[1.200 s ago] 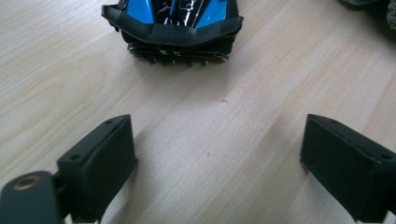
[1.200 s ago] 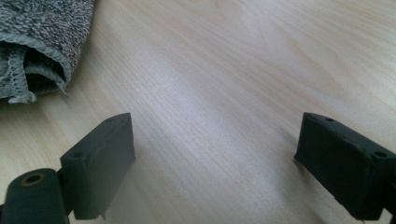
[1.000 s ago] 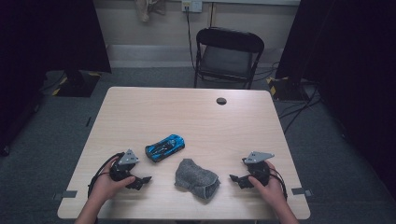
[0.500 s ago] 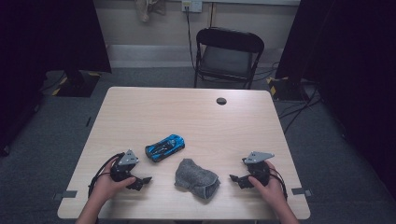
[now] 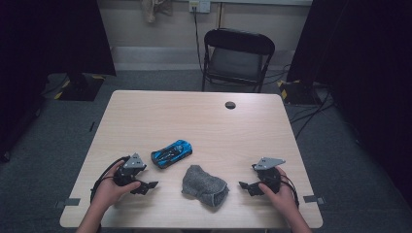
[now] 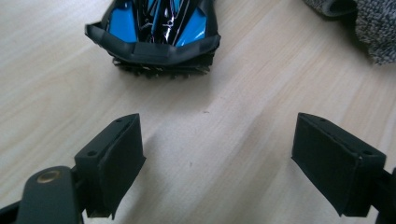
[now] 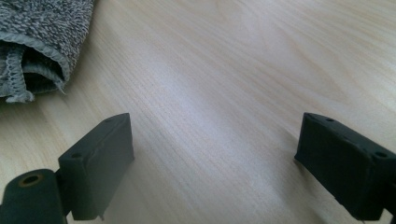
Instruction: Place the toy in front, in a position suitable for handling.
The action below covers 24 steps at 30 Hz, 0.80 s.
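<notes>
Cloth (image 5: 204, 186) beside toy car (image 5: 171, 153)

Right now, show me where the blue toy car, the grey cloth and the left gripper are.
blue toy car (image 5: 171, 153): high view, on its roof.
grey cloth (image 5: 204, 185): high view, middle of the bunched fabric.
left gripper (image 5: 151, 185): high view, midway between its fingertips.

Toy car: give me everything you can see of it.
The toy car is a small sports-car model, glossy blue with black panels, plastic-looking. It sits upright on the table, angled diagonally, left of the grey cloth and apart from it. In the left gripper view one end faces the open left hand-held gripper, with bare wood between. Nothing touches it but the table.
</notes>
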Available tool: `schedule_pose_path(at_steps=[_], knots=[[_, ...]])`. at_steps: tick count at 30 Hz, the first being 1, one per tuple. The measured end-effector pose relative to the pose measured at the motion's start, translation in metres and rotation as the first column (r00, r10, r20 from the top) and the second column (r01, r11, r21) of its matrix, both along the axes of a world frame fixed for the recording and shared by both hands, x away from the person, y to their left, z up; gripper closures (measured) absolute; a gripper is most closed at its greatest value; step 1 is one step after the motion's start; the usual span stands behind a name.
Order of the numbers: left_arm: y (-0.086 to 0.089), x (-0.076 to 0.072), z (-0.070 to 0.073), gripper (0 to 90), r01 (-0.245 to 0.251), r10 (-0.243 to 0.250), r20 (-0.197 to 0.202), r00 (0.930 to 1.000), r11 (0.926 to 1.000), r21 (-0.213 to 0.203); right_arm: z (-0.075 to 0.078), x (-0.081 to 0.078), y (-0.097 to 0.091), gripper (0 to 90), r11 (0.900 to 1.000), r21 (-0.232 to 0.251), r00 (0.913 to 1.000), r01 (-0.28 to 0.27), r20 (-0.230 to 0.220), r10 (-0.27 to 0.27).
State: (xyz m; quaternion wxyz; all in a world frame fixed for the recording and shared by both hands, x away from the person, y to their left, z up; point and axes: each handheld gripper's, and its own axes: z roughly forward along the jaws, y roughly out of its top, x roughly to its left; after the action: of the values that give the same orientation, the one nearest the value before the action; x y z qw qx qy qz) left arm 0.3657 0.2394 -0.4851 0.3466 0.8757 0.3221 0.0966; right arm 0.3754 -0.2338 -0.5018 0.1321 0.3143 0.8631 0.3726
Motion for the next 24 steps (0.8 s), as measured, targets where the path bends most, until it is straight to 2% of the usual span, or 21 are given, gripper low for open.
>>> schedule_pose_path(at_steps=[3, 6, 9, 15, 20, 24], knots=[[-0.001, 0.001, 0.002, 16.2, -0.005, 0.005, -0.010, 0.9999, 1.0000, 0.002, 0.000, 0.000, 0.000, 10.2, 1.0000, -0.001, 1.0000, 0.001, 0.001, -0.001], [-0.002, 0.004, 0.006, 16.0, -0.038, 0.038, -0.010, 0.9992, 0.9990, 0.022, 0.000, 0.000, 0.000, 10.2, 1.0000, 0.000, 1.0000, 0.001, 0.001, -0.001], [0.001, 0.007, 0.012, 16.0, -0.050, 0.049, -0.021, 0.9986, 0.9987, -0.012, 0.000, 0.000, 0.000, 10.4, 1.0000, 0.001, 1.0000, 0.001, 0.000, -0.001], [0.004, 0.015, 0.028, 15.9, -0.070, 0.070, 0.018, 0.9974, 0.9975, -0.010, 0.000, 0.000, 0.000, 10.3, 1.0000, 0.001, 1.0000, 0.001, 0.000, -0.001], [0.001, 0.029, 0.039, 15.9, -0.082, 0.083, 0.028, 0.9962, 0.9966, -0.007, 0.000, 0.000, 0.000, 10.4, 1.0000, 0.001, 1.0000, 0.001, 0.000, -0.001], [-0.004, 0.041, 0.044, 17.6, -0.071, 0.072, 0.026, 0.9971, 0.9973, -0.017, 0.000, 0.000, 0.000, 10.3, 1.0000, 0.001, 1.0000, 0.000, 0.000, 0.000]])
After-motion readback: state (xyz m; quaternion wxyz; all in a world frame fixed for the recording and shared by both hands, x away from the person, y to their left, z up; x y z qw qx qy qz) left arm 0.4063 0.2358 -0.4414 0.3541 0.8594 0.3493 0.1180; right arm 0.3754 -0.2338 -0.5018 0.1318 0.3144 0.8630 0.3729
